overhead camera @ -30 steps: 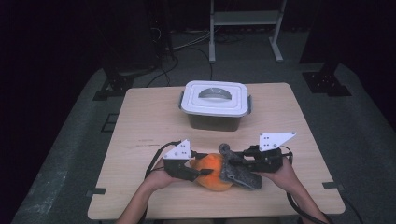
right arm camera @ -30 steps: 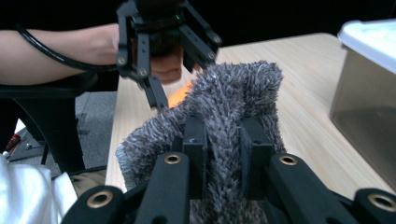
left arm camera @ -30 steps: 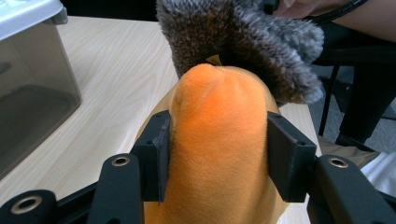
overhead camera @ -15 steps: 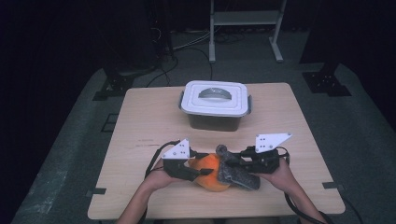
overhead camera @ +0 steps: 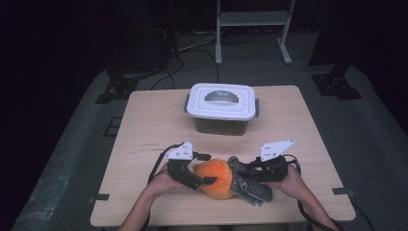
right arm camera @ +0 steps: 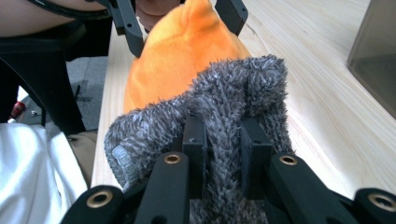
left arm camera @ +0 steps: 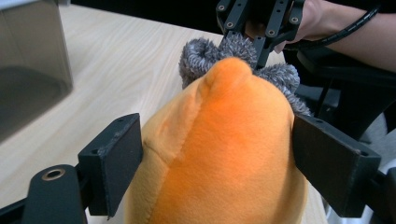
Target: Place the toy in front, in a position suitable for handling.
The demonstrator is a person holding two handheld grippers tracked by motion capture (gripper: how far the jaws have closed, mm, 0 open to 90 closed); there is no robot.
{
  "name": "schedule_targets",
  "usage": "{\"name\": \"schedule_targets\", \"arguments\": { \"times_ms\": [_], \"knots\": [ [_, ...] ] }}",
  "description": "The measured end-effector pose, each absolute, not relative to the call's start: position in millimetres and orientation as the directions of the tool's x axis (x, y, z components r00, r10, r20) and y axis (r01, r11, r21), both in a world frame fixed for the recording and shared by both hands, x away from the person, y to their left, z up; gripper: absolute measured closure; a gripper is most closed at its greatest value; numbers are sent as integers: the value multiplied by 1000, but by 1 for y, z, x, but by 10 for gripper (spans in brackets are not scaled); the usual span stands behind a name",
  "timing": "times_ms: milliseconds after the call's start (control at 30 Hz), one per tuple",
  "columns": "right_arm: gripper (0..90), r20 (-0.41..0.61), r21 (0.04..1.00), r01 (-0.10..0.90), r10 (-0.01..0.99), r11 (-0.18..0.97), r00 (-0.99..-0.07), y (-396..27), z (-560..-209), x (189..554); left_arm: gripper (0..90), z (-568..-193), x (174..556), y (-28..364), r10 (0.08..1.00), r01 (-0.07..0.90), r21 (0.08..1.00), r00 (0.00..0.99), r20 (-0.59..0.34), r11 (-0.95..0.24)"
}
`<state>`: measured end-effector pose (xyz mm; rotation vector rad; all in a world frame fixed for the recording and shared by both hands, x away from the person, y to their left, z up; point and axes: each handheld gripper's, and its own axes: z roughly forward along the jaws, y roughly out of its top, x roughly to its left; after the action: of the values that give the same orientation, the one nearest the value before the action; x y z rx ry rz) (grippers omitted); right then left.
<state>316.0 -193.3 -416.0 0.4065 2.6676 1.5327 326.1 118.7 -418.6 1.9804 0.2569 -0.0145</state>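
Jaws of the left gripper [left arm camera: 219,172] have just been opening around the round orange plush toy [overhead camera: 216,179]; right gripper [right arm camera: 223,140], at 3 o'clock, clamps the grey fuzzy cloth [right arm camera: 224,102] on the bench [overhead camera: 159,125].

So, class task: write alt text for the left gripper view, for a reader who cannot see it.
An orange plush toy sits between the left gripper's two black jaws, which have just been opening. Beyond it, the right gripper pinches a grey fuzzy cloth over a light wooden table.
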Motion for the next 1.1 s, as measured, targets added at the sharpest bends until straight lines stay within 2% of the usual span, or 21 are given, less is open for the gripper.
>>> {"name": "schedule_targets", "arguments": {
  "times_ms": [67, 133, 167, 333, 400, 467, 533, 600, 767, 833, 867, 900, 1000, 1100],
  "knots": [
    [750, 95, 853, 205, 244, 479, -965, -193, -414, 317, 322, -416, 324, 119, 176, 172, 904, 978, -110, -392],
    [751, 76, 860, 192, 254, 472, -964, -194, -409, 315, 397, -411, 322, 118, 184, 159, 903, 979, -91, -400],
    [751, 76, 860, 192, 254, 472, -964, -194, -409, 315, 417, -411, 322, 118, 184, 159, 903, 979, -91, -400],
    [753, 70, 938, 145, 239, 314, -968, -193, -384, 308, 462, -393, 311, 105, 172, 103, 897, 985, -31, -430],
    [754, 64, 937, 138, 229, 322, -971, -188, -383, 306, 462, -389, 308, 103, 170, 96, 901, 985, -25, -423],
    [754, 72, 926, 151, 232, 345, -970, -186, -390, 308, 452, -391, 308, 102, 186, 92, 888, 982, -8, -450],
    [754, 71, 899, 167, 240, 406, -968, -185, -400, 310, 424, -395, 310, 104, 187, 114, 891, 982, -34, -439],
    [753, 110, 893, 199, 233, 404, -966, -186, -408, 313, 361, -395, 311, 105, 186, 116, 893, 982, -37, -436],
    [753, 124, 875, 218, 236, 432, -964, -188, -417, 315, 182, -399, 318, 114, 182, 158, 888, 980, -86, -432],
    [753, 123, 870, 220, 238, 441, -963, -188, -419, 316, 168, -401, 319, 116, 179, 165, 885, 979, -94, -435],
    [753, 120, 862, 222, 243, 455, -963, -187, -421, 317, 177, -404, 320, 119, 177, 170, 886, 979, -102, -432],
    [753, 118, 858, 224, 247, 463, -962, -187, -423, 317, 224, -407, 322, 121, 169, 188, 887, 977, -127, -422],
    [753, 103, 855, 217, 256, 472, -961, -187, -419, 318, 373, -403, 320, 120, 181, 163, 891, 979, -93, -425],
    [754, 77, 891, 190, 275, 411, -958, -191, -406, 316, 443, -396, 318, 118, 205, 146, 896, 977, -63, -420]
  ]
}}
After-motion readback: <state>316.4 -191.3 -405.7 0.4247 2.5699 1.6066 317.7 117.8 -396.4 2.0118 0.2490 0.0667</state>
